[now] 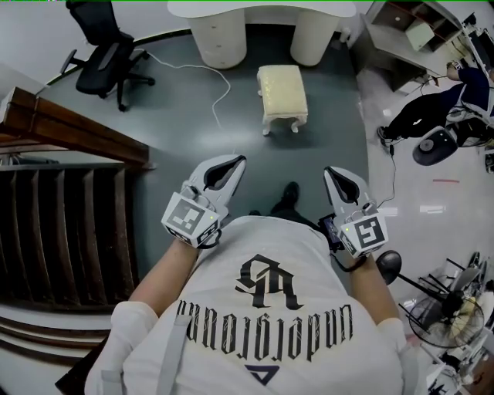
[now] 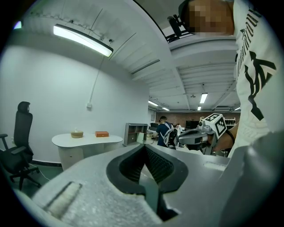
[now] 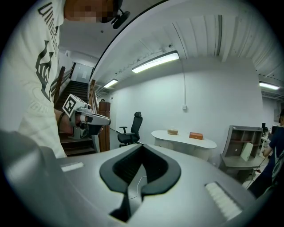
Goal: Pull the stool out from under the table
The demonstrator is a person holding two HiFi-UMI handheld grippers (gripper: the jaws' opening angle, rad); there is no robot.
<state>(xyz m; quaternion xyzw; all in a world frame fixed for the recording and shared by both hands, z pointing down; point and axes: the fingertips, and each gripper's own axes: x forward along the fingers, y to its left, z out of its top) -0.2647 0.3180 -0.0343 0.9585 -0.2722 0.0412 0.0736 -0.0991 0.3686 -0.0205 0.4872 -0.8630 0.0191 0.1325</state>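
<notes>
- Stool [image 1: 282, 94]: cream, padded, upright on its short legs on the grey floor.
- It stands just in front of the white table [image 1: 262, 9], level with the gap between the two pedestals. The whole seat is out from under the tabletop.
- Long axis runs straight from the table toward the person. One short end faces the table, the other faces the person.
- Left gripper [image 1: 234, 162]: clenched, jaws together, nothing between them. It is held in the air at chest height, pointing toward the table and well apart from the stool.
- Right gripper [image 1: 332, 173]: also clenched and empty. It is level with the left gripper, pointing the same way and well apart from the stool.
- The gripper views confirm it: the pads meet at the tips and only the room shows past them.
- A white cable [image 1: 224, 89] lies on the floor just left of the stool.
- A black chair [image 1: 104, 54] stands far left, and stairs [image 1: 54, 224] are to the person's left.
</notes>
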